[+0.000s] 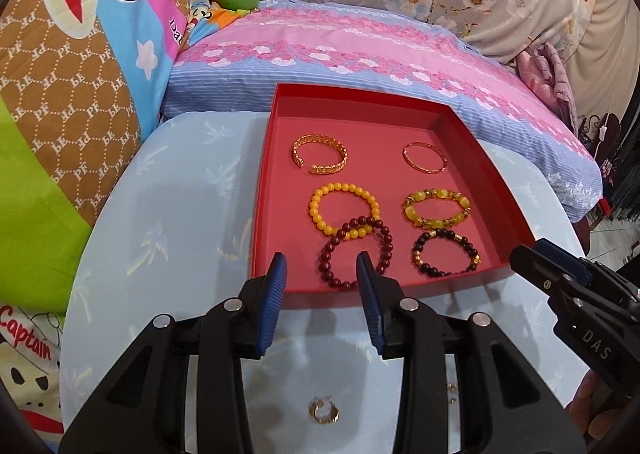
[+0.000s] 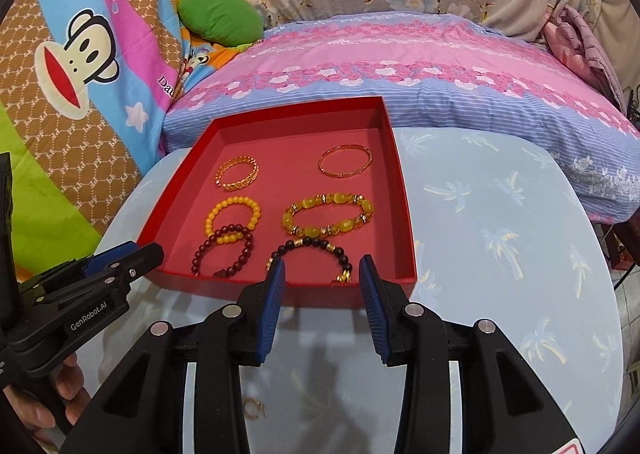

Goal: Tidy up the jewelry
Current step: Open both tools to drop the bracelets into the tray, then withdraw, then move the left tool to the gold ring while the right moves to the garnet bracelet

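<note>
A red tray (image 1: 276, 158) (image 2: 404, 214) on the round table holds several bracelets: a gold cuff (image 1: 320, 154), a thin gold bangle (image 1: 424, 158), a yellow bead bracelet (image 1: 320, 214), a yellow-green stone bracelet (image 1: 436, 208), a dark red bead bracelet (image 1: 384, 250) overlapping the yellow one, and a black bead bracelet (image 1: 446, 258). My left gripper (image 1: 322, 266) is open and empty at the tray's near edge, over the dark red bracelet. My right gripper (image 2: 322, 270) is open and empty over the black bracelet (image 2: 312, 244). A small gold ring (image 1: 323, 411) lies on the table below the left gripper.
The table (image 1: 168, 222) has a light blue palm-print cover. A pink and blue pillow (image 1: 360, 54) lies behind the tray. Cartoon bedding (image 1: 80, 54) rises at the left. A small gold piece (image 2: 254, 408) lies on the table under the right gripper.
</note>
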Demonstrator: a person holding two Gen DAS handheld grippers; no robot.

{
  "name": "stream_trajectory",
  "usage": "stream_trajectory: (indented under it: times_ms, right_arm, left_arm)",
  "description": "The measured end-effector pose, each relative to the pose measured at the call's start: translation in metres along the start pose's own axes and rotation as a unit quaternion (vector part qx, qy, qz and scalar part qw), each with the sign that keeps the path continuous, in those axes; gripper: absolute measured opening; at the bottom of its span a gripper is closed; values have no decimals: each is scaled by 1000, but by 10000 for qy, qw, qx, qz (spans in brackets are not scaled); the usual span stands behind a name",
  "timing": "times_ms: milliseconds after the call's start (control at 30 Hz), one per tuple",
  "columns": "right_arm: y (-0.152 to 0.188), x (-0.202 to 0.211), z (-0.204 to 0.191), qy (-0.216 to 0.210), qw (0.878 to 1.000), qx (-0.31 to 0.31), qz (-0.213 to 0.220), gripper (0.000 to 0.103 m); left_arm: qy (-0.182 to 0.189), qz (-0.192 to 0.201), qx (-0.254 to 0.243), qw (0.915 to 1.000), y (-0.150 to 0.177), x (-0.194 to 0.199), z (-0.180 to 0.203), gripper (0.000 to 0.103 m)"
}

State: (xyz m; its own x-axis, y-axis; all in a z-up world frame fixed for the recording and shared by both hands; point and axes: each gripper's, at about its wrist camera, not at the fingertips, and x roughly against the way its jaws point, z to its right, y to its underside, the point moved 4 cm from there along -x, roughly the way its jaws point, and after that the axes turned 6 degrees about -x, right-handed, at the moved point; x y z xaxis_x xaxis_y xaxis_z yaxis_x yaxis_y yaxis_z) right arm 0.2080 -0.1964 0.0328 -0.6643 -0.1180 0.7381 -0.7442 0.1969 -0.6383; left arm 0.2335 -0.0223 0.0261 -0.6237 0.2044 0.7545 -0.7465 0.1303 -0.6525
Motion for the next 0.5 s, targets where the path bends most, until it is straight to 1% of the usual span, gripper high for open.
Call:
stream_trajectory:
  times_ms: [267,500]
  right_arm:
    - [34,31,5,-26,9999,12,-97,38]
    - [73,53,8,45,9997,108,-207,38]
  left_arm:
    - [37,-72,8,10000,33,26,2,34]
    - [68,-182,29,9998,66,45,4,34]
